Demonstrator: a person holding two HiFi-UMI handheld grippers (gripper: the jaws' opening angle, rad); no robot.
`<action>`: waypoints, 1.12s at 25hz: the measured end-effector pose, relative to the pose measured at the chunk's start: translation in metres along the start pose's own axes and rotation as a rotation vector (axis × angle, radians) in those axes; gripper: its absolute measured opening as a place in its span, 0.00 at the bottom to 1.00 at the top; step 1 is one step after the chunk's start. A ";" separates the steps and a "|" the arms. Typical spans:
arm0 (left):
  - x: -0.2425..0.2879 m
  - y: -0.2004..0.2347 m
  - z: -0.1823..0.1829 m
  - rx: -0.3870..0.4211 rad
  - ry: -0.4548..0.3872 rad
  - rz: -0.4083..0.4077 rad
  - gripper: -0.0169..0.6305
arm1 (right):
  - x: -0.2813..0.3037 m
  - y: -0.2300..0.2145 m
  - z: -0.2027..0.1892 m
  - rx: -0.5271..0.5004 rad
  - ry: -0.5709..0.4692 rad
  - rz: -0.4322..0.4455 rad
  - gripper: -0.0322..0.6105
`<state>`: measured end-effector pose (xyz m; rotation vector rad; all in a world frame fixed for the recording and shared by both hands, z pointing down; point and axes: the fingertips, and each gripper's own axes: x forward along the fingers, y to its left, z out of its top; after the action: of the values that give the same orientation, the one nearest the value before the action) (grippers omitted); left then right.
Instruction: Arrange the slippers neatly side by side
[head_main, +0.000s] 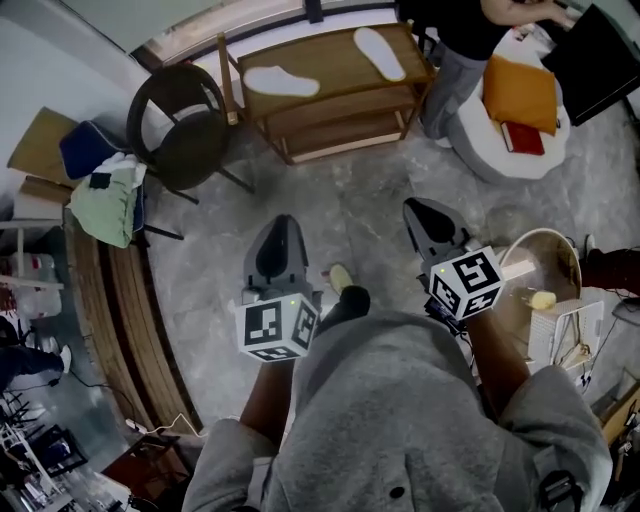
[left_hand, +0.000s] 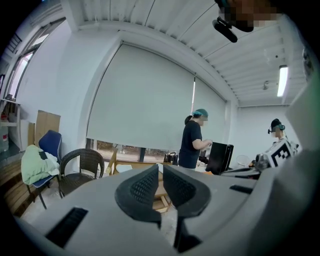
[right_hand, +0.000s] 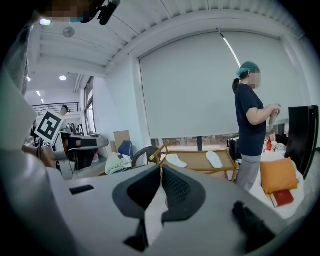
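Note:
Two white slippers lie apart on top of a low wooden table (head_main: 330, 75) at the far side of the room. One slipper (head_main: 281, 81) is at its left end, the other slipper (head_main: 379, 52) toward its right end and angled differently. My left gripper (head_main: 281, 226) and right gripper (head_main: 421, 211) hover over the grey floor, well short of the table, both shut with nothing between the pads. The right gripper view shows both slippers (right_hand: 176, 160) (right_hand: 214, 159) on the table beyond my right gripper (right_hand: 161, 171). In the left gripper view my left gripper (left_hand: 161, 169) points at the same table (left_hand: 135, 165).
A dark wicker chair (head_main: 185, 130) stands left of the table. Beside it is a blue chair with green cloth (head_main: 108, 200). A person (head_main: 462, 55) stands at the table's right end, next to a white seat holding an orange cushion (head_main: 520, 95). A round basket (head_main: 545, 262) sits at right.

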<state>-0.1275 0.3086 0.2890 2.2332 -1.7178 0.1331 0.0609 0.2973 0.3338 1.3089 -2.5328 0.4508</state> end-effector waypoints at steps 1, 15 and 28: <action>0.005 0.006 0.003 -0.003 0.000 -0.003 0.09 | 0.008 0.000 0.004 0.001 0.000 -0.003 0.10; 0.057 0.068 0.034 -0.023 -0.018 -0.077 0.09 | 0.101 0.015 0.046 -0.059 -0.012 -0.022 0.10; 0.084 0.081 0.033 -0.035 0.004 -0.125 0.09 | 0.118 0.006 0.043 -0.048 0.006 -0.072 0.10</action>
<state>-0.1859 0.2020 0.2956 2.3052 -1.5605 0.0779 -0.0142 0.1959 0.3360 1.3737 -2.4667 0.3758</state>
